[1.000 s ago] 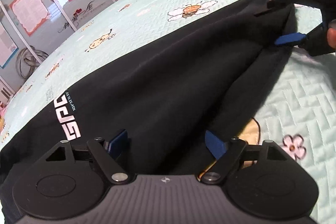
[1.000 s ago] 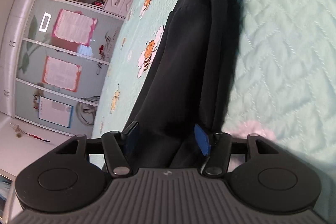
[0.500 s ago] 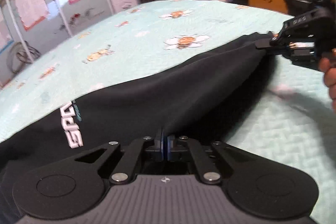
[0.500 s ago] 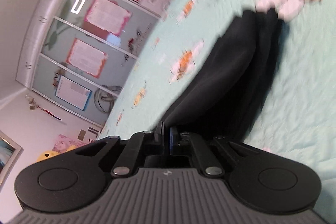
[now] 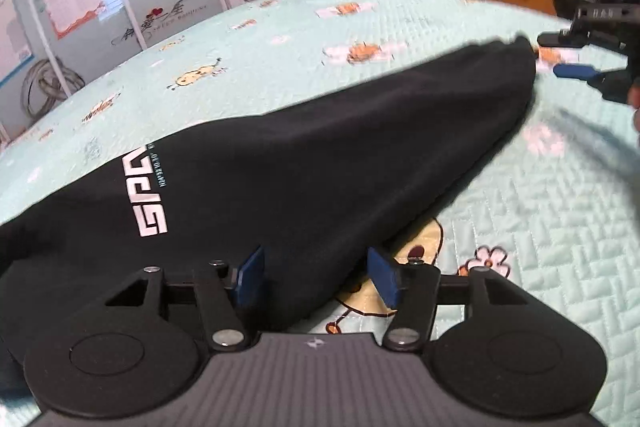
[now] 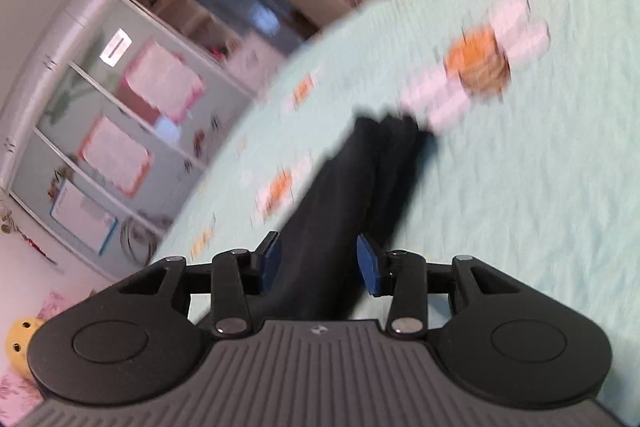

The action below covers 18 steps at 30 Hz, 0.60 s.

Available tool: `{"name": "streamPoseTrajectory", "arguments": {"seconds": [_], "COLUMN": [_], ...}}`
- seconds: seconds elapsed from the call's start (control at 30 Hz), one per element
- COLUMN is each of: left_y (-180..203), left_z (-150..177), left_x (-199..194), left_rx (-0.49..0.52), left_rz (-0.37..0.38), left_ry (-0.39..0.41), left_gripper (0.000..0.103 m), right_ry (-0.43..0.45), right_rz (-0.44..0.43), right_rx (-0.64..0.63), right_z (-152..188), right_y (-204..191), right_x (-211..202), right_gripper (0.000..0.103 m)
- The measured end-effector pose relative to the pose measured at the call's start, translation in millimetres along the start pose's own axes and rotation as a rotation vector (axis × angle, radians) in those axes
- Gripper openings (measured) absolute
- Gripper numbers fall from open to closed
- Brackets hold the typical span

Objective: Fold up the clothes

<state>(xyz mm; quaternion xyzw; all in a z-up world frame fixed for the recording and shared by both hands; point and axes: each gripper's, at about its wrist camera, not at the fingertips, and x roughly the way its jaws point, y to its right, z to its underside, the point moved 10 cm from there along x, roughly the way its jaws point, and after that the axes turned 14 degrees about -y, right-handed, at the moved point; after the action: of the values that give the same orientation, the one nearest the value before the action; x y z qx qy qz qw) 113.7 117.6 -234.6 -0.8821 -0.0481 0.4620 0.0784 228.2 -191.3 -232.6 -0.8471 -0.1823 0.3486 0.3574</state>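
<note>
Status: one black fabric garment with a white printed logo [image 5: 320, 163] lies on the pale mint quilted bedspread with bee and flower prints [image 5: 560, 227], folded lengthwise into a long narrow strip. In the left wrist view it tapers from the wide logo end near the camera to a bunched end at far right.

Left tongs [image 5: 316, 279]: jaws have just been opening, now standing about half wide. The near edge of the garment sits between the blue pads, but neither pad presses on it, so I read it as let go.

Right tongs [image 6: 318, 263]: same story, jaws just been opening, part-open, dark cloth in the gap but no pinch. From the left view they hover just beside the far tip of the garment, apart from it. The right view is motion-blurred, so contact there is hard to call.

Progress, my judgement: the lengthwise fold is done and laid down. Crosswise folds to shorten the strip are left.

Count: one garment being folded, one bed, two tongs. There is a blurry heap of clothes in the background; number unclear.
</note>
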Motion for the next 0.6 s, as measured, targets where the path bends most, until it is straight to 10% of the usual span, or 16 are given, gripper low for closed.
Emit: {"name": "streamPoseTrajectory", "arguments": {"seconds": [0.17,0.27,0.33,0.43,0.53,0.6], "left_y": [-25,-32,-31,-28,-31,-38], "left_z": [-2,4,8,12,10,9], "left_x": [5,5,5,7,3,-3], "left_rx": [-0.073,-0.093,-0.095,-0.088,-0.069,-0.07], "left_rz": [-0.029,-0.038,-0.03,-0.038,-0.053,-0.072], "left_ry": [-0.019,-0.024,-0.027,-0.03,-0.021,-0.008], "left_gripper": [0.063,0.063,0.063,0.063,0.064,0.064], "right_ry": [-0.03,-0.058,-0.024,0.013,-0.003,0.018], "right_rz": [-0.009,0.025,-0.033,-0.09,-0.082,0.024], "right_rx": [-0.049,0.094,0.077,-0.031,-0.02,0.069], "right_z": [-27,-44,-50,-54,-67,-82], "right_y": [16,64,57,26,26,59], "right_x": [55,76,66,62,86,96], "right_gripper": [0.04,0.0,0.002,0.039,0.042,0.009]}}
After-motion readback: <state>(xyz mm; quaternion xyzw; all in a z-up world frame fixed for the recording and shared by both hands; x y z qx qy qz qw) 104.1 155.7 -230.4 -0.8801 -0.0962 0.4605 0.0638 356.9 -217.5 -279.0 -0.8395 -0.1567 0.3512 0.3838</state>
